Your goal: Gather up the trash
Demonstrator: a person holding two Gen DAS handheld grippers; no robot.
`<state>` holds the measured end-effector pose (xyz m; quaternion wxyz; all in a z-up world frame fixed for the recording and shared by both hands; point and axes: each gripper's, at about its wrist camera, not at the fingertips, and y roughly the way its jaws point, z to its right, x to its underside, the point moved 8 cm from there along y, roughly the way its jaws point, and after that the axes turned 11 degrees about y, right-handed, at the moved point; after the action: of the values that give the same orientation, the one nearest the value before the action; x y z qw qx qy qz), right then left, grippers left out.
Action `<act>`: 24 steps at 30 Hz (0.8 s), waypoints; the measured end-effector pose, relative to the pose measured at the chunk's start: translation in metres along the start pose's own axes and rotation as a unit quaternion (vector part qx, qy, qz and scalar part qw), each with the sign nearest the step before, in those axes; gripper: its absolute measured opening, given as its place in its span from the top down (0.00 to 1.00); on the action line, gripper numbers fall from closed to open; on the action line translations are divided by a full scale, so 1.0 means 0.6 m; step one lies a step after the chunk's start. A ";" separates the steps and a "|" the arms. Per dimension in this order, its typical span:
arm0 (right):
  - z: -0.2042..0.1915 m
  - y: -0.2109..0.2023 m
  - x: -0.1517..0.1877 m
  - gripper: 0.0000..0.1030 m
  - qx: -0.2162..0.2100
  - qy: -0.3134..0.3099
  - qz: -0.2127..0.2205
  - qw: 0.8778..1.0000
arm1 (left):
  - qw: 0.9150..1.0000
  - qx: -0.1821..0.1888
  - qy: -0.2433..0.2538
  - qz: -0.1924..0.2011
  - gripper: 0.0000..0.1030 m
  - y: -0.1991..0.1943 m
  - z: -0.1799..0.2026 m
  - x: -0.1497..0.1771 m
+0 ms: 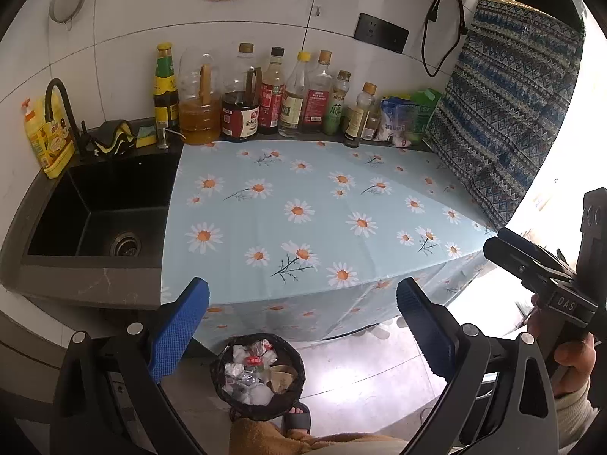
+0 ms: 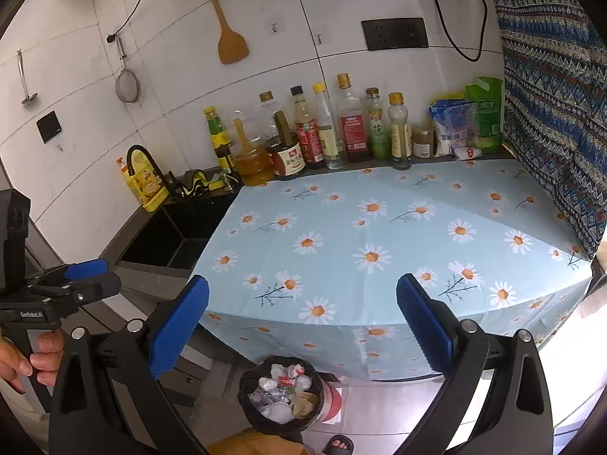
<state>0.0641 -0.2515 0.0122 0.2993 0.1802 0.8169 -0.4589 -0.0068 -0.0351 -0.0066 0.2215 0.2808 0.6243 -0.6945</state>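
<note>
A black-lined trash bin (image 1: 258, 375) stands on the floor in front of the counter, filled with crumpled white paper, foil wrappers and a brown scrap. It also shows in the right wrist view (image 2: 282, 398). My left gripper (image 1: 303, 326) is open and empty, held above the bin and the counter's front edge. My right gripper (image 2: 303, 326) is open and empty too, above the bin; it shows at the right edge of the left wrist view (image 1: 531, 261). The daisy-print blue cloth (image 1: 303, 204) on the counter bears no trash.
A row of sauce and oil bottles (image 1: 265, 102) lines the back wall. A black sink (image 1: 98, 212) with faucet and yellow soap bottle lies left. A patterned cloth (image 1: 508, 113) hangs at right. Packets (image 2: 466, 125) sit at the back right. The person's sandalled foot (image 1: 297, 419) is beside the bin.
</note>
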 end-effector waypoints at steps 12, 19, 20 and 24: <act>0.006 0.007 0.006 0.05 -0.002 0.010 -0.010 1.000 | 1.000 -0.006 -0.003 -0.010 0.07 0.006 0.000 0.010; 0.003 0.006 0.018 0.05 -0.001 0.016 -0.011 1.000 | 1.000 0.001 -0.005 -0.008 0.07 0.004 0.000 0.014; 0.003 0.007 0.018 0.05 0.000 0.014 -0.011 1.000 | 1.000 0.000 -0.005 -0.008 0.07 0.004 -0.001 0.013; 0.007 0.007 0.021 0.05 0.005 0.017 -0.014 1.000 | 1.000 0.001 -0.007 -0.008 0.07 0.005 -0.006 0.014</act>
<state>0.0584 -0.2529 -0.0006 0.2776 0.1786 0.8219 -0.4642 -0.0107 -0.0313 -0.0146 0.2199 0.2713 0.6241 -0.6990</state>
